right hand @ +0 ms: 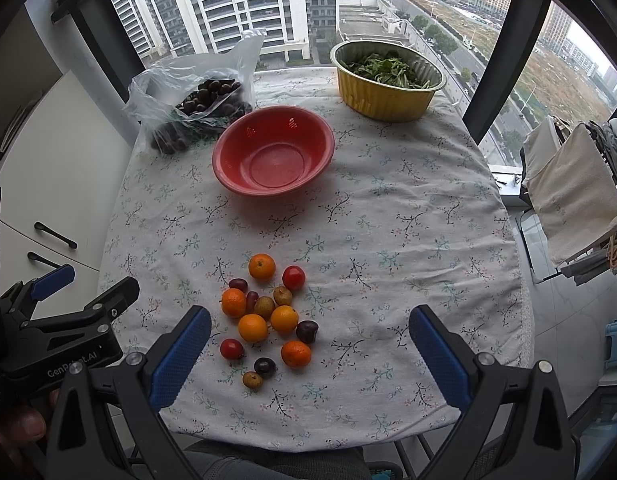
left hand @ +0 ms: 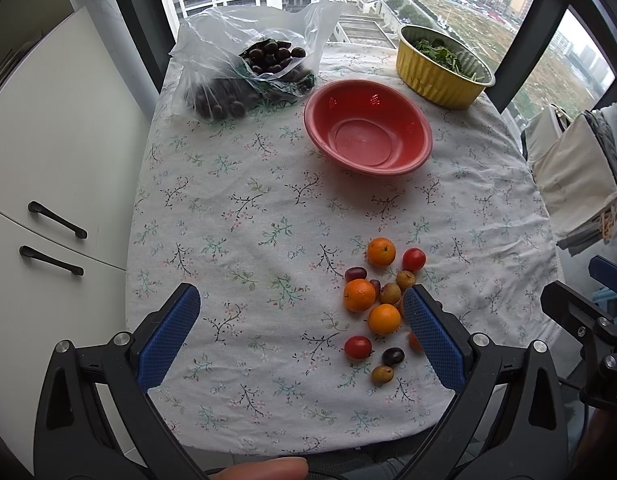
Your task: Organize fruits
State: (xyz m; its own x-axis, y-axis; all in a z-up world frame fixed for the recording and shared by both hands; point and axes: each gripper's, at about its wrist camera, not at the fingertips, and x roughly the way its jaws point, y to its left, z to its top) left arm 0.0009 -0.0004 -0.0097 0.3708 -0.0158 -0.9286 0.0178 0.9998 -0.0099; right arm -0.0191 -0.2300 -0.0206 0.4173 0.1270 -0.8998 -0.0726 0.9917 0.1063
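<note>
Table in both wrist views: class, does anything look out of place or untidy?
Yes. The small fruits, oranges, red tomatoes, dark and brownish ones, lie loose on the tablecloth near the front edge, while the red bowl behind them sits empty. The plastic bag of dark fruit gapes open. Nothing looks damaged.

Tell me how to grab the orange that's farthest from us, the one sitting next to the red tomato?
Come straight down from above and close on the farthest orange across its round middle. It sits at the pile's far edge, with open cloth behind and to its left; the tomato is close on its right, so place the fingers front and back. The right hand-held gripper is open already.
</note>
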